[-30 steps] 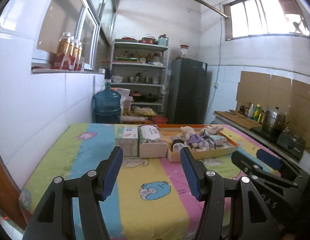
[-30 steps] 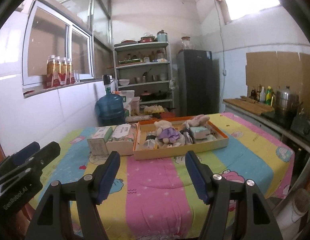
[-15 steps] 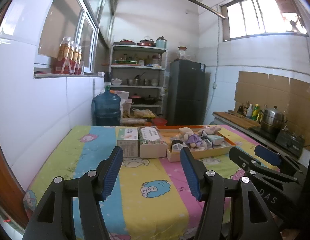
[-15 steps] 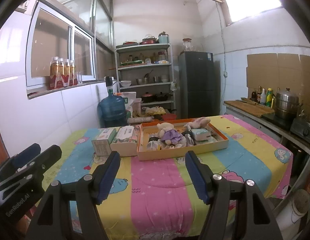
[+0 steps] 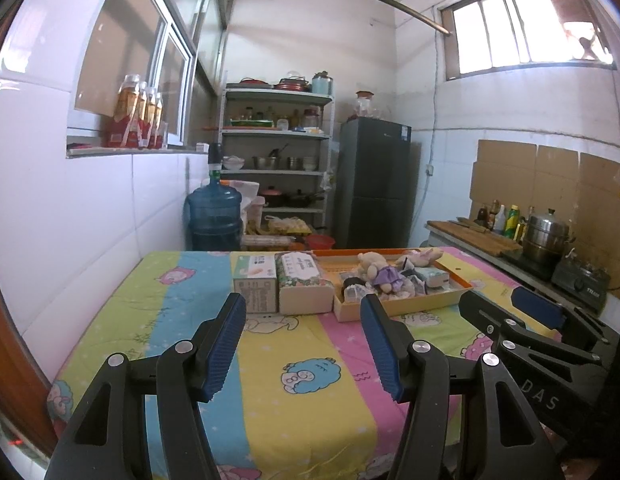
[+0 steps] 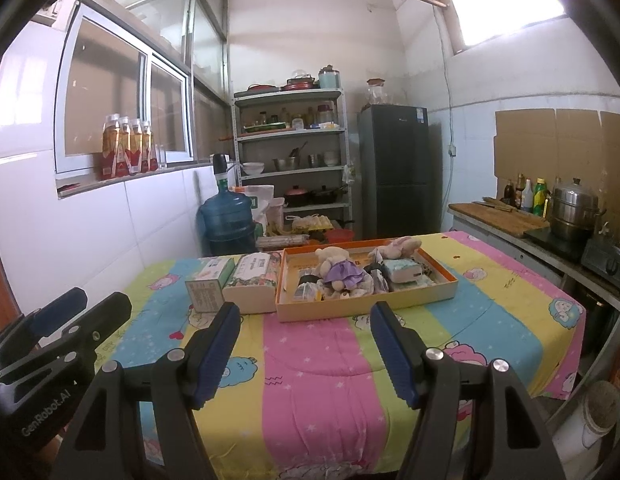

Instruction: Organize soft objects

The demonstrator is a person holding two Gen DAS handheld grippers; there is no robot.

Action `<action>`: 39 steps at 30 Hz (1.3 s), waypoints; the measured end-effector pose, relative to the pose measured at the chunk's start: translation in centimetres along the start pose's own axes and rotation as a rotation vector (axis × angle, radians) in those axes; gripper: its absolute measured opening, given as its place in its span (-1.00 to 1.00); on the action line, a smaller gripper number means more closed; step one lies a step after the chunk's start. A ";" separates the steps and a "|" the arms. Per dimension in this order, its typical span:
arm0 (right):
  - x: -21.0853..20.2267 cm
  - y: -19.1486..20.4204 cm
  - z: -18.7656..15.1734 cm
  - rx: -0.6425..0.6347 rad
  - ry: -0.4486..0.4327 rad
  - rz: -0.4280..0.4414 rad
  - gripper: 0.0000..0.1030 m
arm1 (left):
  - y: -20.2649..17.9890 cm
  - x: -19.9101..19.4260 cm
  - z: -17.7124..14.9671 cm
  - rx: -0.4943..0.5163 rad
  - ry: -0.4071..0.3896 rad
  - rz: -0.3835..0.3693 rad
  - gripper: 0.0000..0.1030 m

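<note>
Soft toys lie piled in a shallow orange tray [image 6: 449, 276] near the far end of the table [image 6: 321, 364], which wears a striped cartoon cloth. A teddy in a purple dress [image 6: 339, 268] sits at the tray's middle, a pale plush rabbit [image 6: 399, 246] behind it, and small packets [image 6: 401, 270] around them. Just left of the tray stand two tissue boxes side by side, a floral one [image 6: 252, 280] touching the tray wall and a green-and-white one [image 6: 208, 282] beside it. Left gripper [image 5: 302, 344] and right gripper [image 6: 304, 350] both hover over the near half of the table, well short of the tray, jaws spread wide with nothing between them.
</note>
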State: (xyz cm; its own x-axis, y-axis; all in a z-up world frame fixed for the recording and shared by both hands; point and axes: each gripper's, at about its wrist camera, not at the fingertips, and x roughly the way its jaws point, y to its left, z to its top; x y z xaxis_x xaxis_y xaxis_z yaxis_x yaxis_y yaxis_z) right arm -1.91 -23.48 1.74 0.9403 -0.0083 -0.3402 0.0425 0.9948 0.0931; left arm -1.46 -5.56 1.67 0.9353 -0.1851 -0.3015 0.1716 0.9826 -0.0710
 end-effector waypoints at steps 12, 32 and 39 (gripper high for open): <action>0.0 0.1 -0.2 -0.002 0.007 0.008 0.31 | 0.2 0.0 -0.2 0.000 0.007 0.003 0.19; 0.0 0.3 -0.2 -0.003 0.007 0.010 0.31 | 0.4 0.0 -0.4 0.000 0.013 0.004 0.19; 0.0 0.3 -0.3 -0.004 0.007 0.009 0.31 | 0.3 0.0 -0.3 0.000 0.012 0.005 0.19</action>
State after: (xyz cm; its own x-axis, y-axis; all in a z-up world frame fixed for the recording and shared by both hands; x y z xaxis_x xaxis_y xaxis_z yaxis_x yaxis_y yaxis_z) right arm -1.99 -23.11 1.53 0.9384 0.0010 -0.3456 0.0331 0.9951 0.0927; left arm -1.50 -5.29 1.36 0.9323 -0.1807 -0.3134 0.1672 0.9835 -0.0695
